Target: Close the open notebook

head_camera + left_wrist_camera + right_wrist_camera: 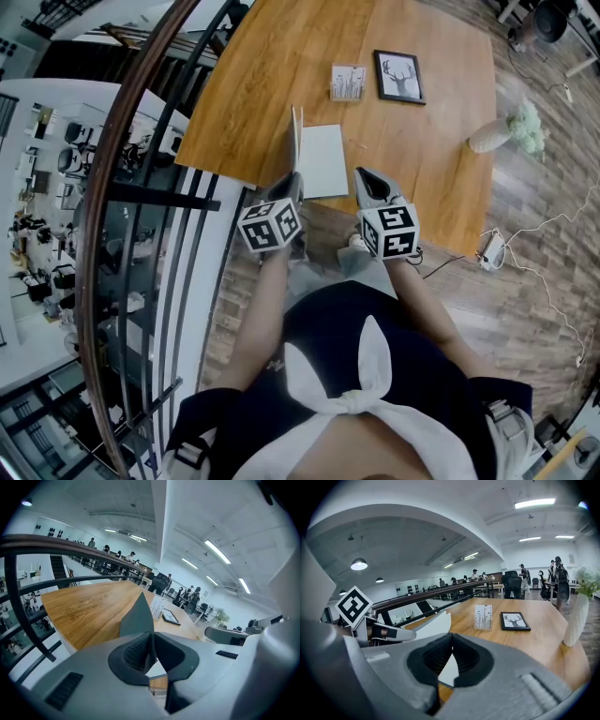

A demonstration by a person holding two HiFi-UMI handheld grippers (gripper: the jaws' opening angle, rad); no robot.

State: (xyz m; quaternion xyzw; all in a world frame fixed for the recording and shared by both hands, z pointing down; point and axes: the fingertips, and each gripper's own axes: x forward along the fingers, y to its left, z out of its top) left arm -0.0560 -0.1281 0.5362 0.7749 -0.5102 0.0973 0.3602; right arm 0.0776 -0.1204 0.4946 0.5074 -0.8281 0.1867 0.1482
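Note:
The notebook (pixel 322 159) lies open near the front edge of the wooden table (pixel 281 66), its right white page flat. Its left cover (pixel 296 139) stands almost upright. My left gripper (pixel 291 186) is shut on the near edge of that cover; in the left gripper view the grey cover (pixel 137 616) rises from between the pads (pixel 136 651). My right gripper (pixel 368 183) is just right of the notebook, shut with nothing in it. In the right gripper view its jaws (pixel 451 638) meet, and the raised cover (pixel 433 625) and flat page (pixel 449 671) show beyond them.
Farther back on the table are a framed deer picture (pixel 399 76) and a small printed card (pixel 348 82). A white vase with a plant (pixel 494 136) stands at the table's right edge. A curved railing (pixel 131 187) runs close on the left. A power strip (pixel 490 249) lies on the floor.

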